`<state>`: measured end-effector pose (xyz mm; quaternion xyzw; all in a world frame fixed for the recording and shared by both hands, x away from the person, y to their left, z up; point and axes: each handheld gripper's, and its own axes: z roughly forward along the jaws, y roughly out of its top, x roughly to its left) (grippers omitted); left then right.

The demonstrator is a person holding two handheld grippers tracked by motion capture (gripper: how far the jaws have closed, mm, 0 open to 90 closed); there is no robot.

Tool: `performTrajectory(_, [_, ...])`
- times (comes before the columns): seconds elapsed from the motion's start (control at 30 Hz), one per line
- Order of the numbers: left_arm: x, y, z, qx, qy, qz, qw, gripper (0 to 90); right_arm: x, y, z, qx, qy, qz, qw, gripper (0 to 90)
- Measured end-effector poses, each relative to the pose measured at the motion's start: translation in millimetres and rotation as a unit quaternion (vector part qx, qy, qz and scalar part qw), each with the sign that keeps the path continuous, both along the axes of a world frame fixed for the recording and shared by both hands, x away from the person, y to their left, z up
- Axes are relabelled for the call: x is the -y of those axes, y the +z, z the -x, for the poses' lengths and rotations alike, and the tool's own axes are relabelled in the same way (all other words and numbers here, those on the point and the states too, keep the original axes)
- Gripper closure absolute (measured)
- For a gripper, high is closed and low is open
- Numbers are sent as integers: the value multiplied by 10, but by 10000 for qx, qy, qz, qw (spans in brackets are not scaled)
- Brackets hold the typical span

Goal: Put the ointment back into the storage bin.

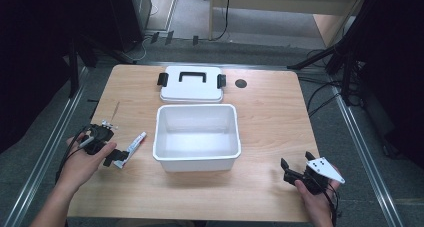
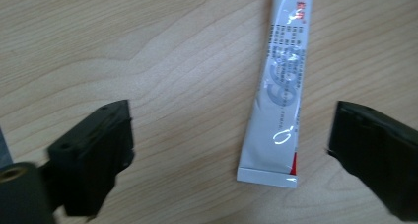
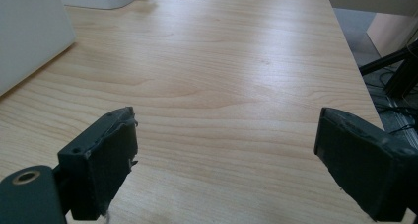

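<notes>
Tube (image 2: 277,93) first: your white squeeze tube with red and grey print lies flat on the wooden table (image 1: 270,122), just off the left wall of the open white bin (image 1: 196,137), its capped end angled toward the bin. Your left gripper (image 1: 111,157) sits over the tube's crimped flat end; in the left gripper view that end lies between your two black jaws, closer to the right one, and neither pad touches it. So your left jaws stand wide apart and hold nothing, with the tube resting on the wood on its own.

Your right gripper (image 3: 224,157) is well apart from all this, near the table's front right corner, jaws spread wide over bare wood with nothing between them.

Behind the bin lies its white lid (image 1: 191,83), flat, with a black handle and black clips at both ends. A round dark hole (image 1: 241,83) in the tabletop sits just right of the lid. Your table is pale wood with rounded corners. Around it runs grey floor, with black stand legs and cables at the right and dark equipment at the left.
</notes>
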<state>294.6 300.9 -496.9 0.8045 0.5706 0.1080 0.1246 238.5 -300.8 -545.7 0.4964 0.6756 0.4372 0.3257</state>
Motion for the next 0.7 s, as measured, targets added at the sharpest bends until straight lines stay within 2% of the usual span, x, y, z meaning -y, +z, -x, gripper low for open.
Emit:
performTrajectory(0.03, [43, -3, -45, -130, 13, -76, 9999, 88, 1, 0, 1, 2, 4, -6, 10000, 97])
performTrajectory(0.17, [111, 3, -102, -283, -22, -44, 9996, 115, 1, 0, -1, -8, 7, 3, 10000, 96])
performTrajectory(0.3, [226, -1, -165, -528, -255, -81, 9982, 148, 2, 0, -4, -17, 17, 1, 10000, 97])
performTrajectory(0.33, [264, -19, -196, -643, -370, -146, 9971, 168, 3, 0, -4, -22, 21, -3, 10000, 97])
performTrajectory(0.4, [283, -28, -214, -672, -397, -196, 9968, 236, 3, 0, -4, -23, 21, -6, 10000, 97])
performTrajectory(0.43, [313, -38, -257, -724, -382, -310, 9962, 275, 2, 0, -2, -42, 22, -22, 10000, 97])
performTrajectory(0.57, [346, -34, -317, -750, -406, -321, 9958, 416, 1, 1, 1, -54, 31, -31, 10000, 97])
performTrajectory(0.7, [383, -45, -390, -876, -389, -403, 9946, 480, 4, 1, -2, -54, 39, -33, 10000, 97])
